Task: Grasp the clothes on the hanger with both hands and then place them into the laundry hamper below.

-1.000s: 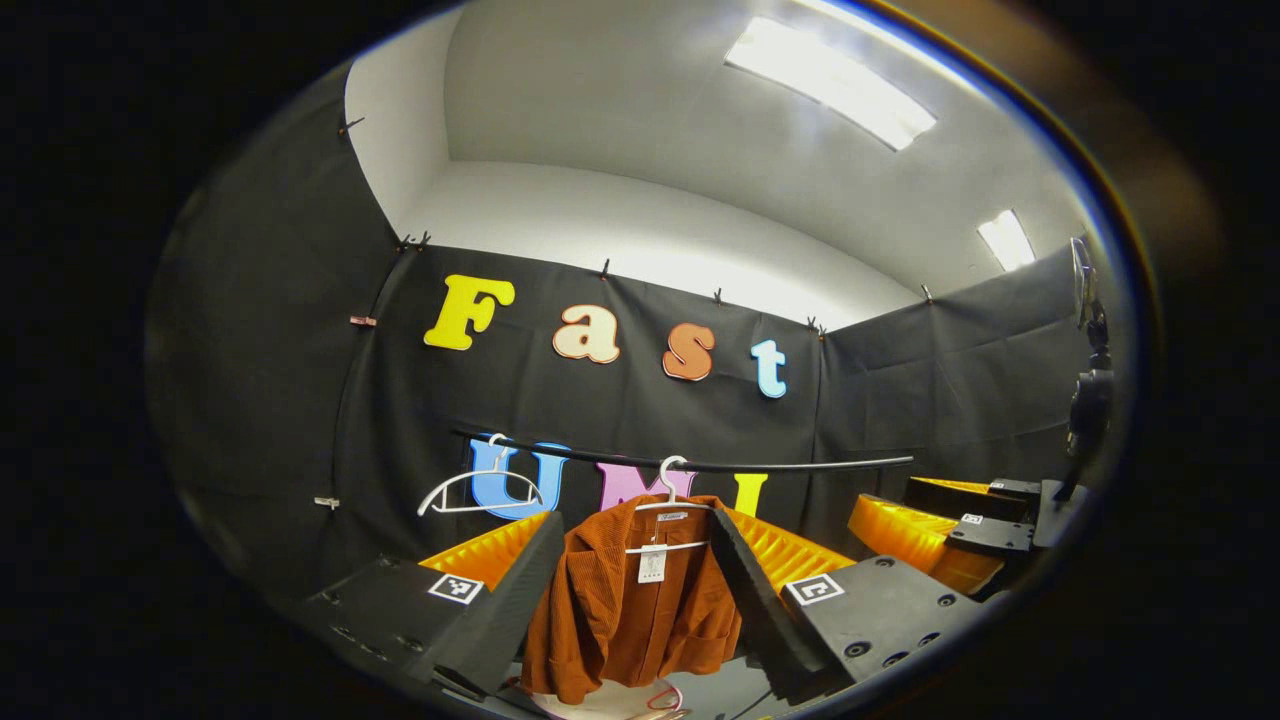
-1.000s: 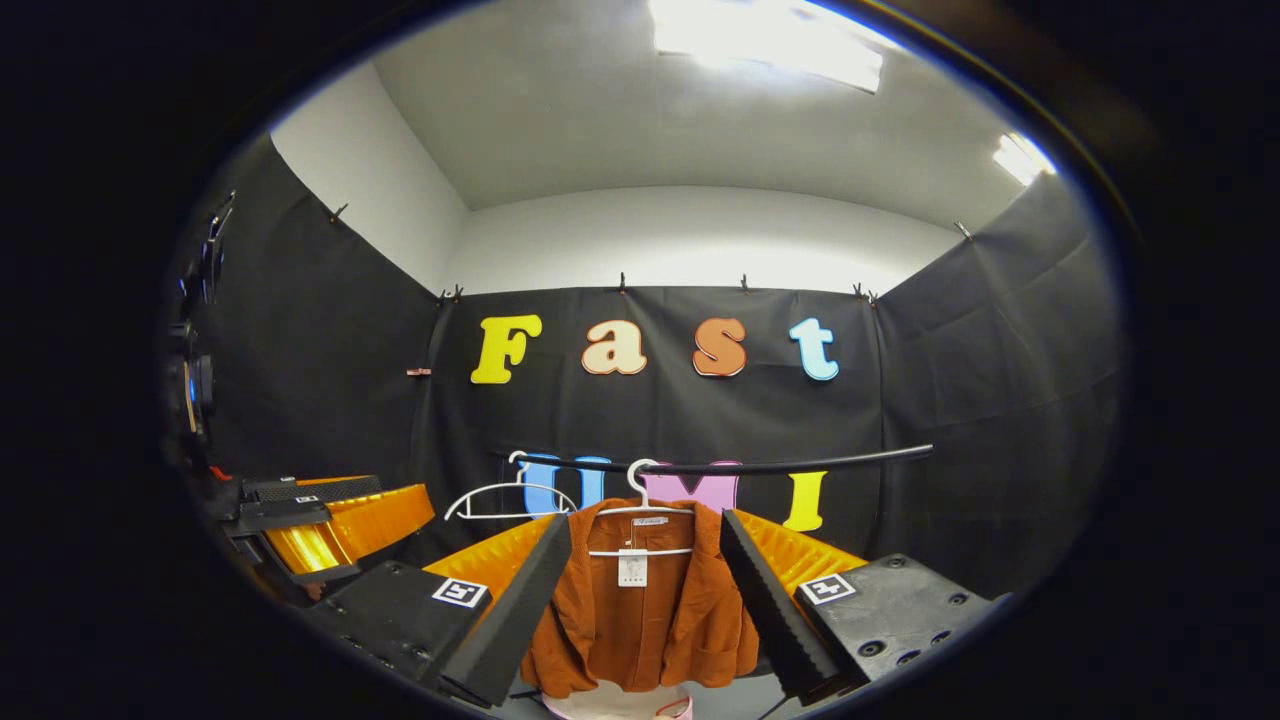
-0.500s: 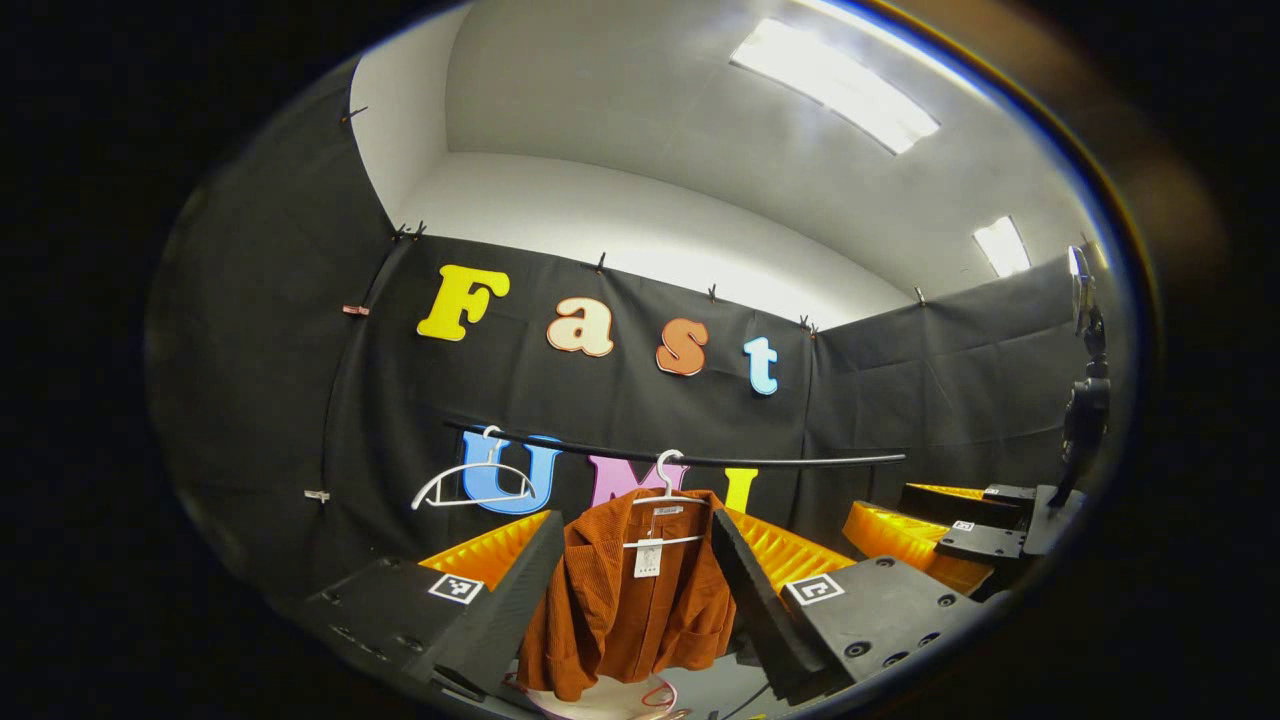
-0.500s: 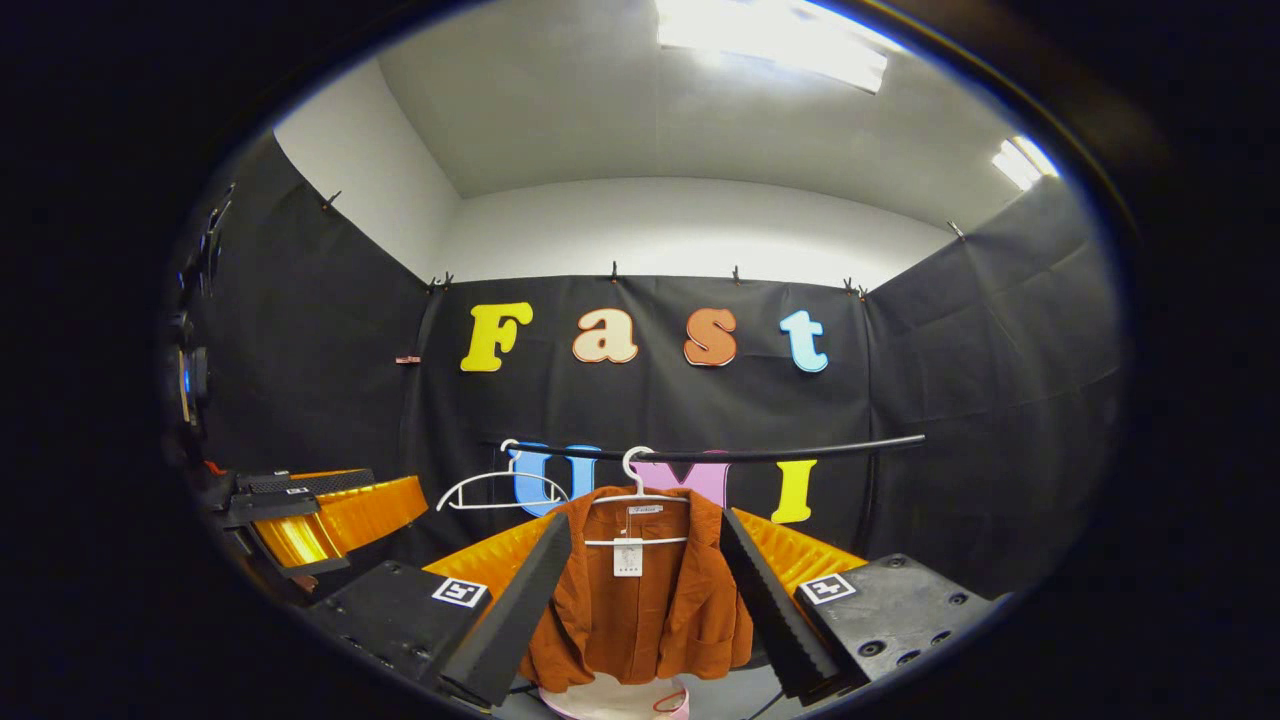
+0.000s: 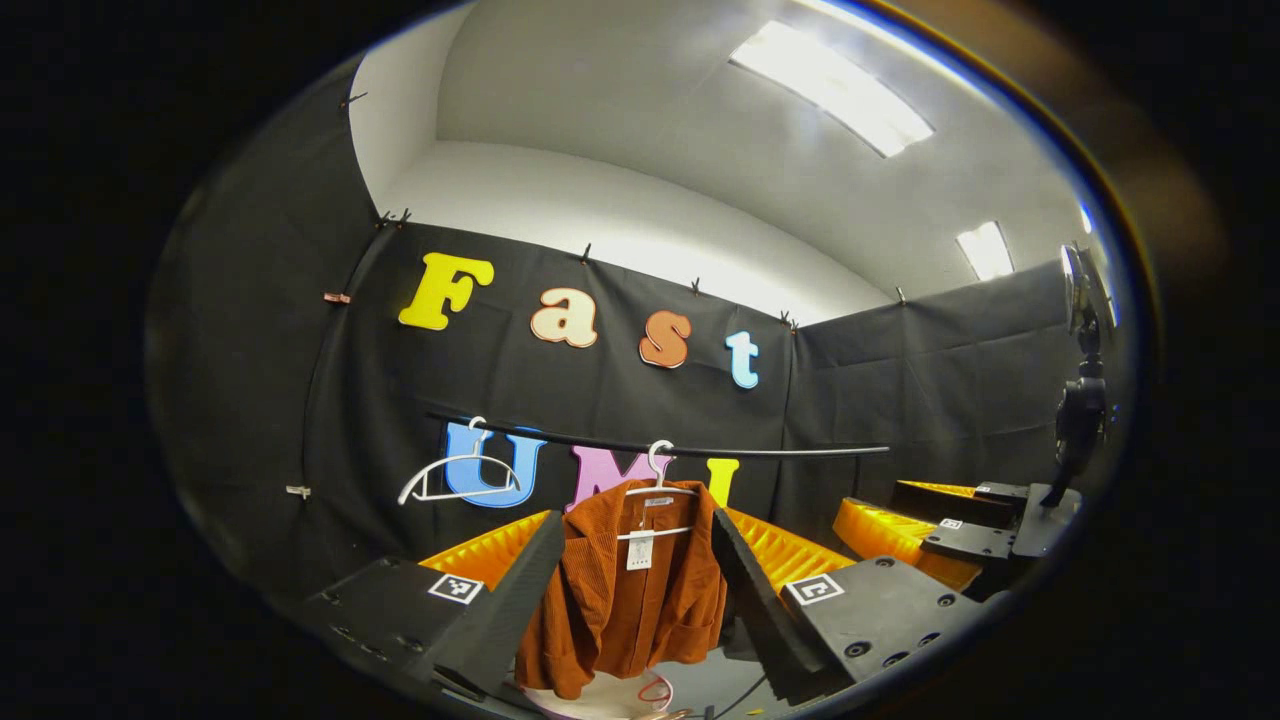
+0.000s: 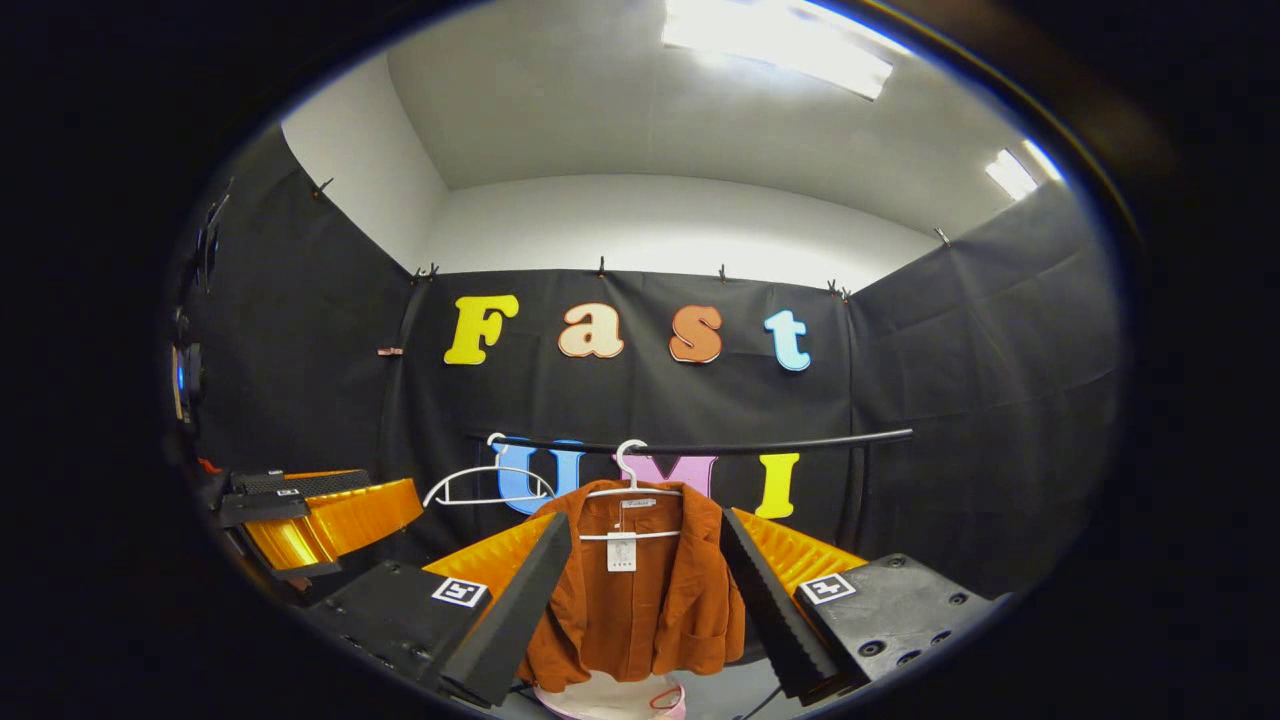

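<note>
A rust-orange corduroy jacket (image 5: 625, 610) (image 6: 640, 610) hangs on a white hanger (image 5: 657, 462) (image 6: 628, 455) from a black rail (image 5: 760, 451) (image 6: 780, 445). It is some way ahead of both grippers. My left gripper (image 5: 635, 520) is open, and the jacket shows through the gap between its fingers, untouched. My right gripper (image 6: 645, 518) is open too and frames the jacket the same way. A pale rim of the laundry hamper (image 5: 590, 702) (image 6: 620, 700) peeks out under the jacket's hem.
An empty white hanger (image 5: 455, 475) (image 6: 485, 480) hangs on the rail left of the jacket. The right gripper (image 5: 950, 530) shows off to the right in the left gripper view. The left gripper (image 6: 300, 505) shows off to the left in the right gripper view. Black cloth walls enclose the booth.
Both views have tipped slightly downward, so the wall and rail sit higher and a little more to the left. More of the jacket's hem shows. Both grippers stay open.
</note>
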The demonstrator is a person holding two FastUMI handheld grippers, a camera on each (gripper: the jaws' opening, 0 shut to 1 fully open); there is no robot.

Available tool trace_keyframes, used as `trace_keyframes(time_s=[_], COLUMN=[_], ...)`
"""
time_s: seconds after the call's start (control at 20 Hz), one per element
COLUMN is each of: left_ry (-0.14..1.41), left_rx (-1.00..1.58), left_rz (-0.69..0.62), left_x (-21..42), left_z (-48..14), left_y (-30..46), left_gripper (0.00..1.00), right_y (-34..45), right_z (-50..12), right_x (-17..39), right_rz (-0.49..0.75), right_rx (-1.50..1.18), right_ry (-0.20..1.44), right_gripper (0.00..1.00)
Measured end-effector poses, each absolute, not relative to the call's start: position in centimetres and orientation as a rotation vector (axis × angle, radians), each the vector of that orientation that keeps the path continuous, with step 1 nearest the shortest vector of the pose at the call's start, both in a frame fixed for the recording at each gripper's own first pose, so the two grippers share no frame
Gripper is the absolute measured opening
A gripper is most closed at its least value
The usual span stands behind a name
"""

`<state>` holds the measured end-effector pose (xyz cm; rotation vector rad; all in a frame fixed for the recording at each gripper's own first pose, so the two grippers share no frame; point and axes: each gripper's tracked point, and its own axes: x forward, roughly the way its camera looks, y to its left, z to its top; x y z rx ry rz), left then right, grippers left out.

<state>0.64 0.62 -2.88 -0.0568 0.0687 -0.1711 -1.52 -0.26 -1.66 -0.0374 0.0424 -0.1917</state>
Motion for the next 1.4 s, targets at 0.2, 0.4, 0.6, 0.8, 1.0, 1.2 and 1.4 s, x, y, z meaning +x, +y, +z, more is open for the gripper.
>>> trace_keyframes(time_s=[0.2,0.4,0.6,0.8,1.0,1.2,1.4], left_ry=[0.104,0.142,0.189,0.203,0.192,0.177,0.236], left_rx=[-0.081,-0.076,-0.051,-0.057,-0.035,0.027,0.036], left_rz=[-0.172,-0.169,-0.14,-0.017,0.084,0.214,0.288], left_x=[2.3,5.6,10.8,16.4,20.3,22.9,24.8], left_z=[-4.9,-8.0,-12.3,-16.7,-20.4,-23.3,-26.8], left_y=[1.1,0.3,-1.1,-2.0,-2.1,-0.6,0.3], left_gripper=[0.94,0.94,0.94,0.94,0.94,0.94,0.94], right_y=[-1.0,-2.7,-4.6,-7.8,-10.7,-12.0,-12.2], right_z=[-3.8,-7.3,-11.3,-16.0,-22.5,-26.4,-29.6], right_x=[-0.7,2.2,7.4,13.1,17.0,20.3,23.0], right_rz=[-0.205,-0.202,-0.141,-0.072,-0.021,0.022,0.065], right_rx=[-0.071,-0.079,-0.076,-0.05,-0.038,0.02,0.044], right_ry=[0.088,0.128,0.157,0.18,0.281,0.326,0.373], right_gripper=[0.97,0.97,0.97,0.97,0.98,0.98,0.98])
